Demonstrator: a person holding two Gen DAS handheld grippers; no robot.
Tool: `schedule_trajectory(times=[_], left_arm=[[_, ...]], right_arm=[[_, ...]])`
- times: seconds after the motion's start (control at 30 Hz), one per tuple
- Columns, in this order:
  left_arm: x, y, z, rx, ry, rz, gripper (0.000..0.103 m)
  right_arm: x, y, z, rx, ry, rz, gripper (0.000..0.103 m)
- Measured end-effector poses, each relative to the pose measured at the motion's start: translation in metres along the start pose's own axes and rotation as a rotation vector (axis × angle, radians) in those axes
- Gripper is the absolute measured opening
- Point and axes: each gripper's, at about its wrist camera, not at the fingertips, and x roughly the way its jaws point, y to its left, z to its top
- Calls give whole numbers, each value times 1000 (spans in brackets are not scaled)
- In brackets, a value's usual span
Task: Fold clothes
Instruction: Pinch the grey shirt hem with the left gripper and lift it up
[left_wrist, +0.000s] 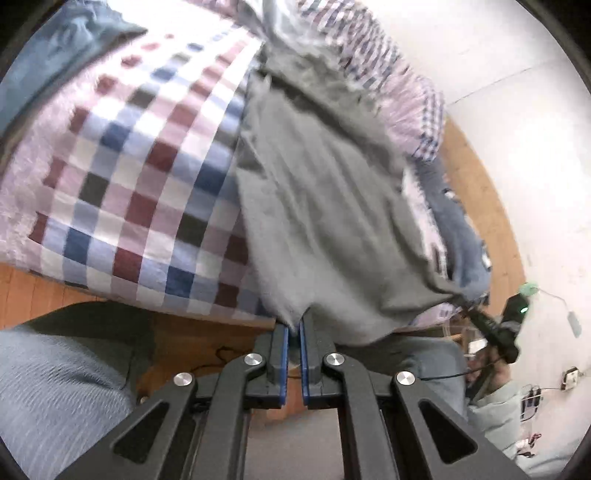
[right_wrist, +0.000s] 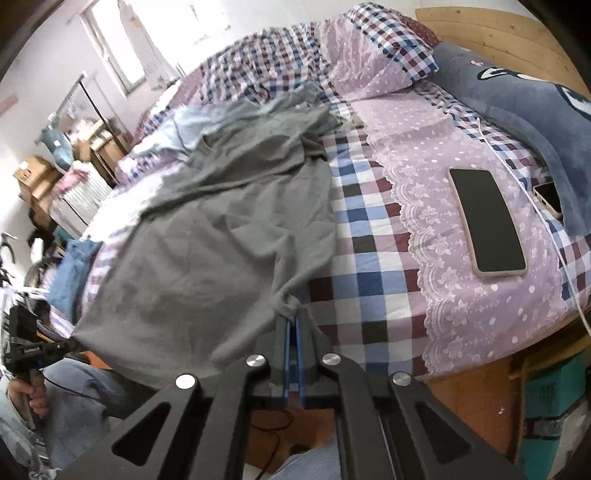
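The grey shirt (right_wrist: 221, 221) lies spread on the bed (right_wrist: 369, 229), its hem at the near bed edge and its collar end away from both sets of fingers. Its long axis runs straight ahead of the fingers, from hem toward the pillow (right_wrist: 373, 62).

Left gripper (left_wrist: 294, 328): fingers drawn together and clamped on one hem corner. Right gripper (right_wrist: 294, 321): fingers likewise pressed together on the other hem corner. In the left view, the right gripper appears far to the right with cloth pulled to a point at its tip. The hem between the two corners is stretched fairly taut and stands just off the bed edge. Neither arm is nearer; each has its own corner.

Judgement: a lengthwise fold would carry the hem forward, away from the fingers, over the body toward the collar.

Room: checked bedding lies bare beside the shirt on the right fingers' side. A phone (right_wrist: 487, 225) lies further right, well apart from the cloth, with a second phone (right_wrist: 548, 199) and a cable beyond it. Light blue clothing (right_wrist: 195, 123) touches the shirt's far end, left of the collar; a forward fold could land on it. Images are blurred, so the collar's detail cannot be confirmed.
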Motion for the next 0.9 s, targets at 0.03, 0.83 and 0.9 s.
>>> schedule_trajectory(times=[0.03,0.83,0.9], left_arm=[[-8,-2,-1,-2,-18,-22,3],[-111,-38,18,30,-184,-252,0],[-124,-42,14,32,-199,-288,0]], right_arm=[[-7,-1,-2,16,-38,53,1],[-117,-21,-41,241,-436,638,1],[-130,-16,-43,212,-463,689,1]])
